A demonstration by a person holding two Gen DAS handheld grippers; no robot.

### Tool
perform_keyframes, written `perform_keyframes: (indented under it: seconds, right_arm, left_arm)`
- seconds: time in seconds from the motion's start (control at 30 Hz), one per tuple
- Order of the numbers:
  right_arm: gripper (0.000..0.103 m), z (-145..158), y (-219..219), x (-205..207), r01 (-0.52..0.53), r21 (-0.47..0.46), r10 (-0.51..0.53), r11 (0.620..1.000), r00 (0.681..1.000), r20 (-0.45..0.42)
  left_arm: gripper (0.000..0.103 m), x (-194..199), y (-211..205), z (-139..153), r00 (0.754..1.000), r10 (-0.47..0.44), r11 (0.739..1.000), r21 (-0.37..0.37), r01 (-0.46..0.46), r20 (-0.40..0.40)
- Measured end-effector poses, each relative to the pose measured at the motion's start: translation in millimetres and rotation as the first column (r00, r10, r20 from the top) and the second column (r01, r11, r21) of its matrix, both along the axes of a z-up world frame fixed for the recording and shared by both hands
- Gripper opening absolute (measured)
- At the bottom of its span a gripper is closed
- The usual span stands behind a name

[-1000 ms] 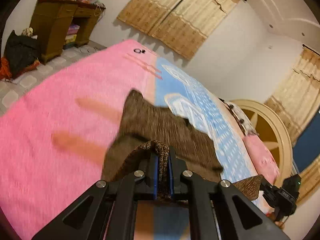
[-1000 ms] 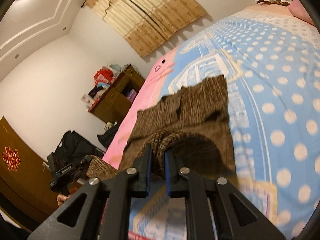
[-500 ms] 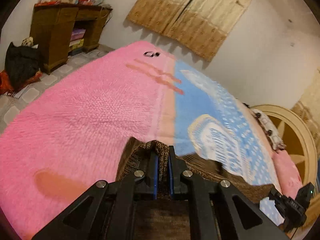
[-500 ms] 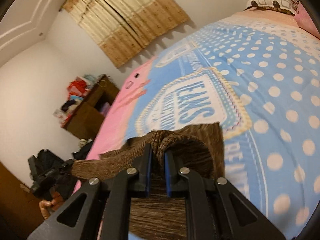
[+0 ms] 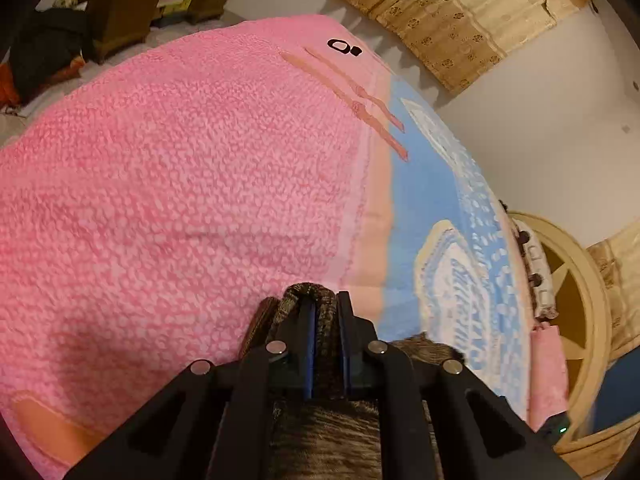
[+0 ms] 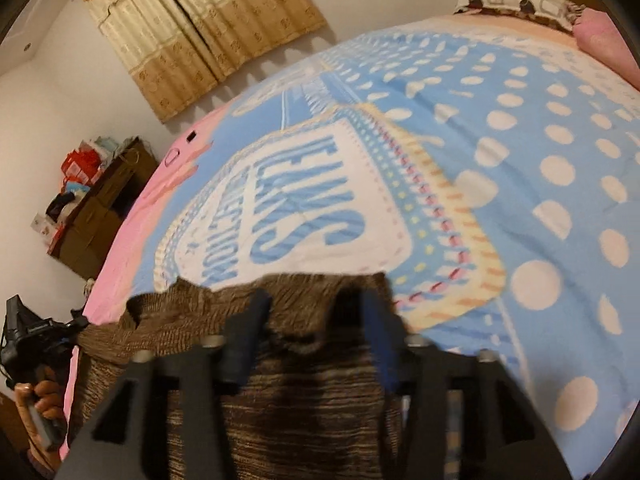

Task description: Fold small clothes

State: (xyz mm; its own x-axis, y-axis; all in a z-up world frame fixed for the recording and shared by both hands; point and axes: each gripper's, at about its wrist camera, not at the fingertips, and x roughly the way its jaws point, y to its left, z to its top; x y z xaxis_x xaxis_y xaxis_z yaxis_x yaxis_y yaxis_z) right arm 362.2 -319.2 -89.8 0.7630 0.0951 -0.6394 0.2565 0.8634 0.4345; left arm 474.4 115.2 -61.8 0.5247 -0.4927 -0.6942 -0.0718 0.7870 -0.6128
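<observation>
A small brown knitted garment (image 6: 304,392) lies folded over on the bed. In the left wrist view my left gripper (image 5: 323,304) is shut on a bunched edge of the garment (image 5: 320,436), low over the pink part of the blanket. In the right wrist view my right gripper (image 6: 316,312) is open, its fingers spread wide over the garment's far edge, with cloth lying loose between them. The left gripper also shows at the left edge of the right wrist view (image 6: 28,332), held by a hand.
The bed is covered by a blanket (image 5: 180,184), pink at one end and blue with white dots (image 6: 540,168) at the other. A pillow (image 6: 516,2) lies at the head. A wooden desk (image 6: 100,208) and curtains (image 6: 200,28) stand beyond the bed.
Both grippers carried the garment's edge forward and down onto the bed, folding it over. My right gripper has opened and let go of the cloth. The left stays shut.
</observation>
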Motion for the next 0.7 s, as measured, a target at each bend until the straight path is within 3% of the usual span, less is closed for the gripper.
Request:
perform_keyframes:
  seconds: [0.07,0.1,0.13,0.17,0.2,0.3,0.4,0.47,0.53,0.63,0.7]
  right_arm:
    - [0.059,9,-4,-11,0.026,-0.005,-0.026,1.000,0.999,0.037]
    - [0.059,16,-4,-19,0.039,-0.023,-0.037,0.999,0.997,0.067]
    - [0.059,25,0,-26,0.044,-0.052,-0.039,0.998,0.995,0.093]
    - [0.059,30,5,-30,0.036,-0.076,-0.028,0.996,0.994,0.106]
    - [0.059,35,12,-34,0.012,-0.097,-0.001,0.995,0.994,0.111]
    - [0.059,41,42,-36,-0.124,-0.110,0.134,0.986,0.987,0.091]
    - [0.057,35,85,-32,-0.308,-0.128,0.314,0.943,0.949,0.026]
    - [0.040,22,113,-25,-0.405,-0.119,0.404,0.906,0.914,-0.034]
    - [0.031,5,133,-8,-0.442,-0.115,0.430,0.890,0.895,-0.117]
    - [0.031,-5,140,15,-0.428,-0.113,0.410,0.897,0.900,-0.149]
    - [0.032,1,141,34,-0.417,-0.132,0.396,0.899,0.904,-0.162]
  left_arm:
    - [0.010,-10,10,17,0.997,0.046,0.998,0.040,-0.048,0.054]
    - [0.020,-12,12,23,0.995,0.062,0.995,0.069,-0.067,0.073]
    - [0.045,-12,13,25,0.995,0.065,0.994,0.083,-0.071,0.072]
    - [0.055,-13,17,26,0.996,0.072,0.993,0.088,-0.076,0.054]
    - [0.058,-17,21,26,0.994,0.092,0.992,0.087,-0.096,0.050]
    - [0.058,-48,21,33,0.988,0.105,0.982,0.143,-0.121,0.113]
    - [0.058,-93,6,29,0.984,0.050,0.965,0.245,-0.091,0.169]
    - [0.058,-116,-17,17,0.982,-0.020,0.954,0.297,-0.037,0.187]
    - [0.058,-130,-31,1,0.986,-0.050,0.941,0.339,-0.007,0.157]
    - [0.058,-145,-43,-18,0.985,-0.086,0.927,0.374,0.023,0.152]
    - [0.058,-149,-48,-21,0.978,-0.099,0.896,0.444,0.006,0.186]
